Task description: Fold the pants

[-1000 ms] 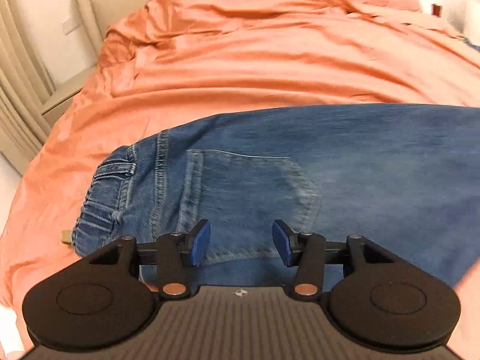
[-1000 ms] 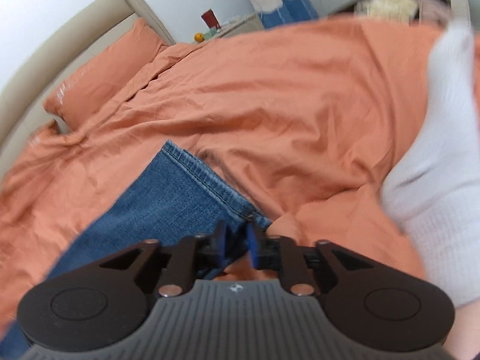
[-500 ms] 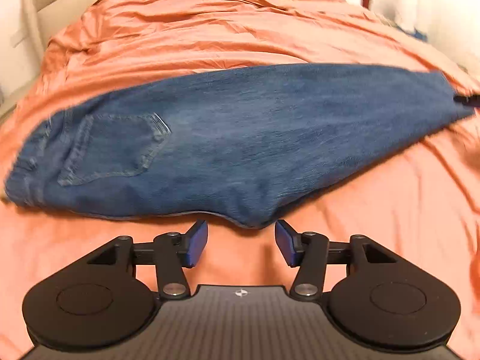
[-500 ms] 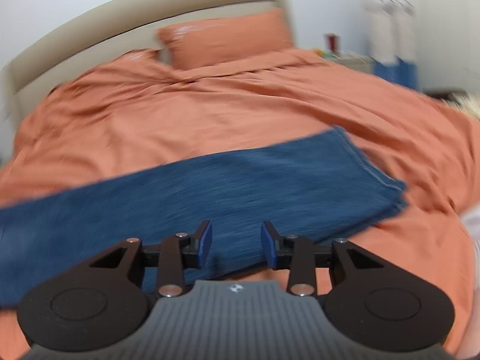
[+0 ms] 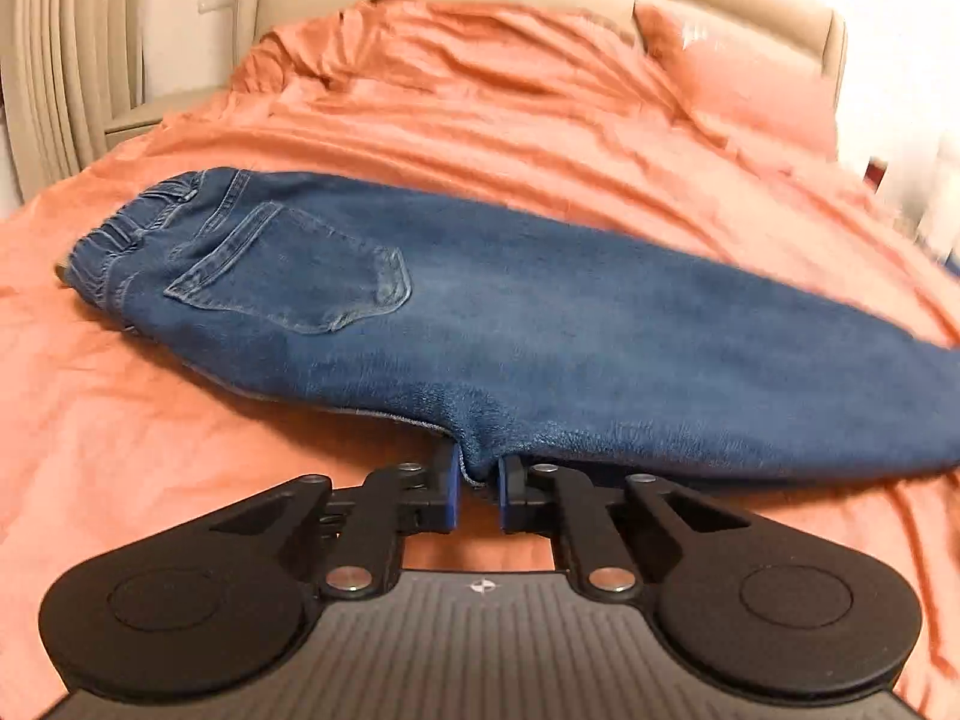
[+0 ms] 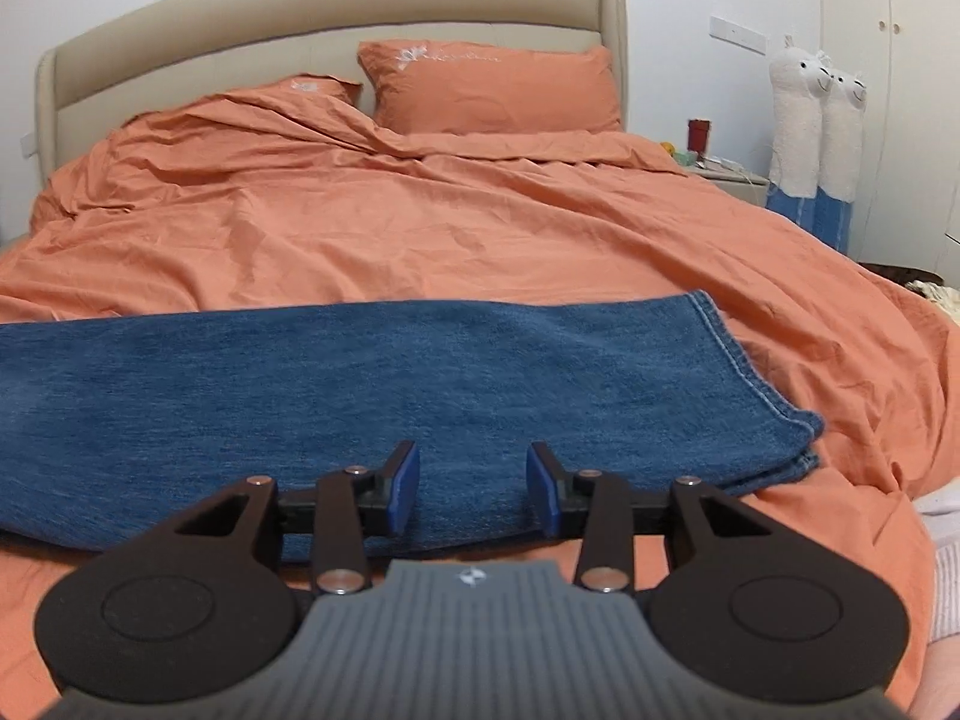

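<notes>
Blue jeans [image 5: 510, 324] lie folded lengthwise across the orange bed, waistband at the left and back pocket facing up. My left gripper [image 5: 478, 474] is closing, and its blue pads pinch the crotch point on the jeans' near edge. In the right wrist view the leg part of the jeans [image 6: 372, 396] runs across to the hem at the right. My right gripper [image 6: 471, 483] hovers over the near edge of the leg; its jaws are opening, apart, and press on nothing.
An orange duvet [image 6: 420, 222] covers the bed, with two pillows [image 6: 492, 87] against the beige headboard [image 6: 300, 18]. A nightstand [image 6: 729, 171] and two plush alpacas [image 6: 816, 120] stand to the right. White fabric [image 6: 942, 564] shows at the right edge.
The left gripper has swung from the pocket area to the jeans' near edge and shut on the crotch point. The right gripper left the hem, swung over the leg, and its jaws widened.
</notes>
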Tool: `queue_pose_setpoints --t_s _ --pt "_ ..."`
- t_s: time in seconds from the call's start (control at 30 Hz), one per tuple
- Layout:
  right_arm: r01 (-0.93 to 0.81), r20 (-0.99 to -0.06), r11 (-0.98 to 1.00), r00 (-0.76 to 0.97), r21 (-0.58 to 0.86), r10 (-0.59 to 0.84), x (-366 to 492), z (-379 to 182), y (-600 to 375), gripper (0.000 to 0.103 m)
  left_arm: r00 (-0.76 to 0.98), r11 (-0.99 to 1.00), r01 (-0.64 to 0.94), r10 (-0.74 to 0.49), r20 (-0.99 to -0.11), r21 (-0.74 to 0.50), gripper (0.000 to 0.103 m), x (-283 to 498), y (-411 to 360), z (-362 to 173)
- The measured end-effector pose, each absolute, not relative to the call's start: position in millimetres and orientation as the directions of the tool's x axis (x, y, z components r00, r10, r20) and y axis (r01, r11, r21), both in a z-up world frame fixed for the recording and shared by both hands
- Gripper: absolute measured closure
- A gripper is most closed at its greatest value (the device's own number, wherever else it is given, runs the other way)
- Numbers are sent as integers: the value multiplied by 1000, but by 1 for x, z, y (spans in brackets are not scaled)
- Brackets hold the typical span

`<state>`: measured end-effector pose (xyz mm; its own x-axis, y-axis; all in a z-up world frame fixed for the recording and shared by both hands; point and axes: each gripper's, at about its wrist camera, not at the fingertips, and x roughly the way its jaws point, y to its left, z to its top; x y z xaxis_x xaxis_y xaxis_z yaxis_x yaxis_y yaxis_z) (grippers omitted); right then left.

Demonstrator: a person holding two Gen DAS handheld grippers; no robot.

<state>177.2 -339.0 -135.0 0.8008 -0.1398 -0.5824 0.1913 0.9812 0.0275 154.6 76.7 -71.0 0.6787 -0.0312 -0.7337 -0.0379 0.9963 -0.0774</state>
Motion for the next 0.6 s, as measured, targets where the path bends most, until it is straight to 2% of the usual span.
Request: queue_pose_setpoints --t_s 0.13,0.4,0.6 --pt "248 -620 969 762 10 -188 181 -142 -351 66 583 997 -42 -31 -812 -68 92 163 81 -106" --pt "315 -680 949 697 7 -226 186 -166 -378 66 544 996 -26 -55 -837 -82 91 166 85 -111" --pt "285 -634 958 739 -11 -228 178 -154 -364 66 524 998 26 -63 -850 -58 88 146 94 -99"
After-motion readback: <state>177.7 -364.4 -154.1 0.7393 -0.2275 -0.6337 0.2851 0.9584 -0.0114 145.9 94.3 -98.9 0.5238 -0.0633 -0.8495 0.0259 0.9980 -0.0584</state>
